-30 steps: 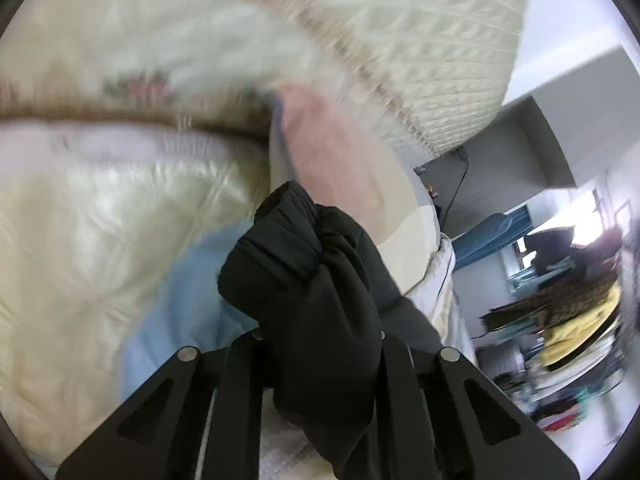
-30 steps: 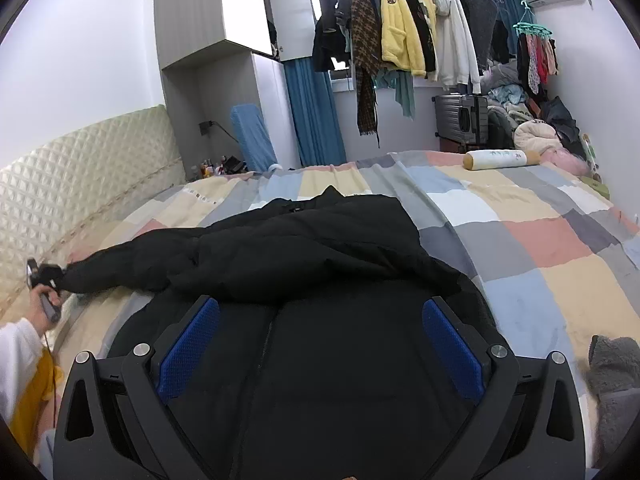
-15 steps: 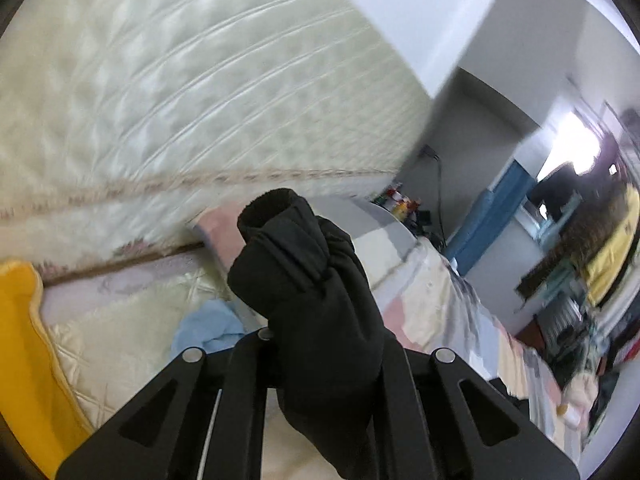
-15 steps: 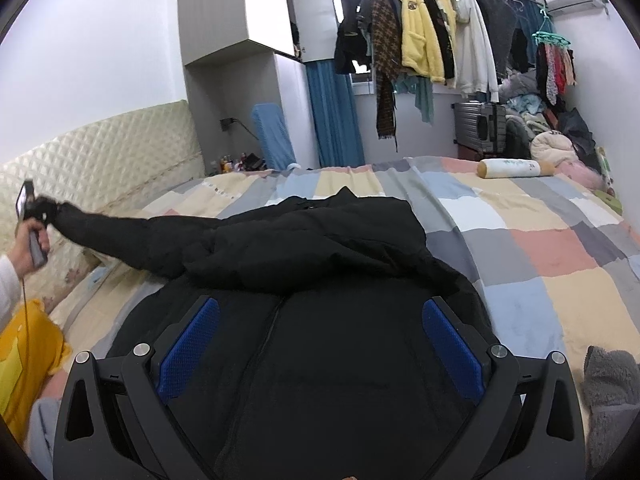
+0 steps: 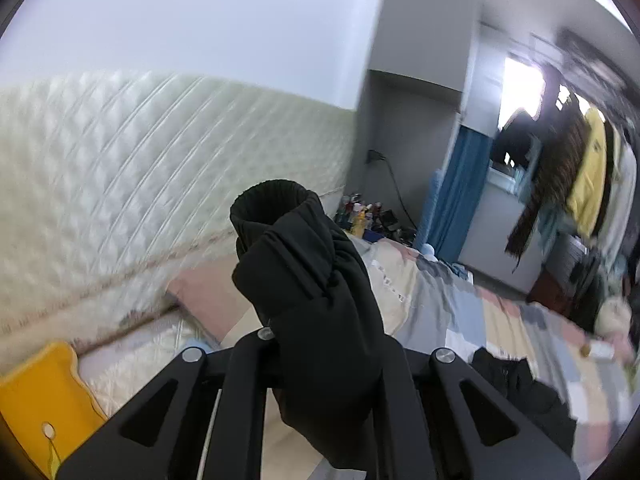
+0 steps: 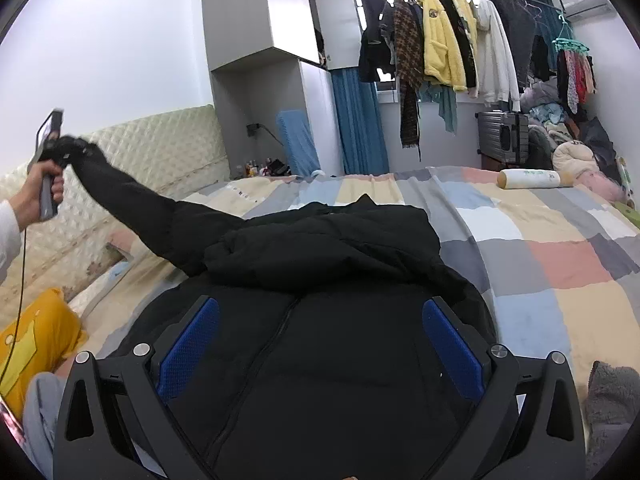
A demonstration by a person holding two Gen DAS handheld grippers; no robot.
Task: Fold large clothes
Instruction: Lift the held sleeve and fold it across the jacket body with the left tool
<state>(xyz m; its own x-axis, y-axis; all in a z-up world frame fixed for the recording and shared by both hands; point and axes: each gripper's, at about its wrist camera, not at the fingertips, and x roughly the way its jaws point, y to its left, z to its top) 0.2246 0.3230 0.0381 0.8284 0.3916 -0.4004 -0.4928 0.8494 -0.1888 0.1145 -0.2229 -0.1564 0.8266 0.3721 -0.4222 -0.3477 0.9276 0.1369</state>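
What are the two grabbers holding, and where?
The left gripper pinches the black padded jacket by its sleeve, just behind the cuff. The right gripper is open, holding nothing.

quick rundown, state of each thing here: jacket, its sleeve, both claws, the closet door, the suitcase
black jacket: spread flat on the bed, zipper side up
sleeve: lifted off the bed, stretched taut toward the headboard
left claw: shut on the sleeve near its cuff
right claw: open, over the jacket body, gripping nothing
closet door: ajar
suitcase: upright, closed
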